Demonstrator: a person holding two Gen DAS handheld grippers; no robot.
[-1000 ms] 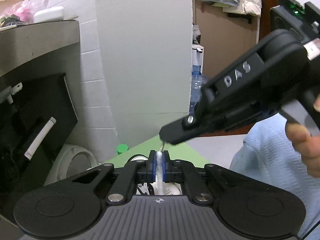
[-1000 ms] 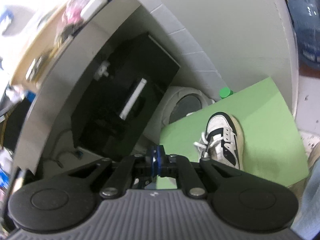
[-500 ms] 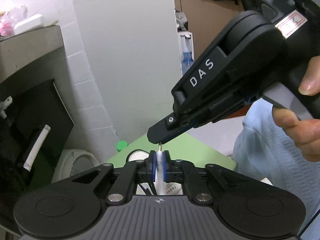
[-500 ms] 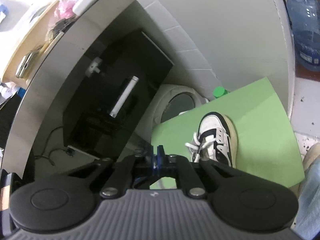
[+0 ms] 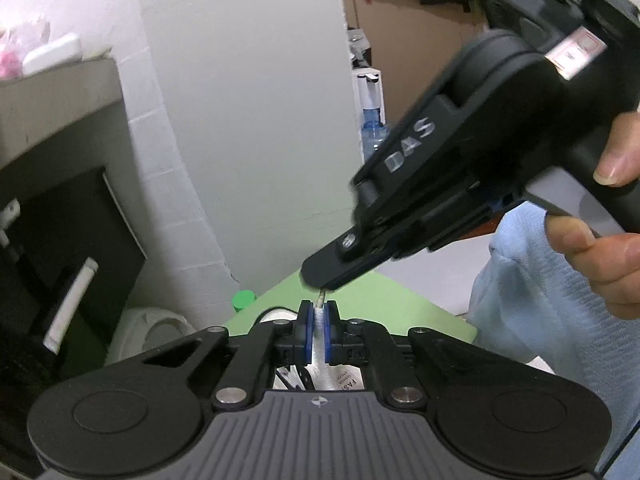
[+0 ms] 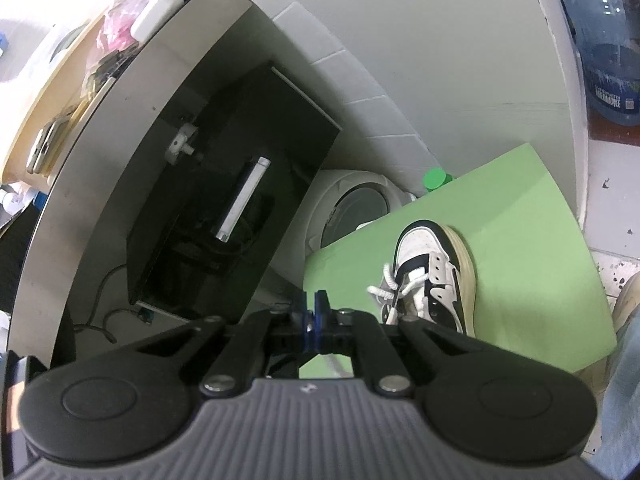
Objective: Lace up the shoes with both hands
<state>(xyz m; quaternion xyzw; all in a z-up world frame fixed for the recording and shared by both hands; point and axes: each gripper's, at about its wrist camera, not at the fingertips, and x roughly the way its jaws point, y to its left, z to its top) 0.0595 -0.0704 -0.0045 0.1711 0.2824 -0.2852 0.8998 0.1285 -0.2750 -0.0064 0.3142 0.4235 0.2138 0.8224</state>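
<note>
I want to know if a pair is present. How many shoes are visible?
1. A black-and-white sneaker lies on the green mat, right of the right claw. At the right edge a beige shape may be another shoe, mostly hidden.

The shoe (image 6: pixel 434 276) rests on the mat (image 6: pixel 520 240), which lies on the floor against the wall. A capped bottle (image 6: pixel 435 179) stands just behind the mat's far edge. The round appliance (image 6: pixel 356 204) sits left of the mat, beside the cabinet (image 6: pixel 224 184). The water jug (image 6: pixel 604 40) stands far right.
</note>
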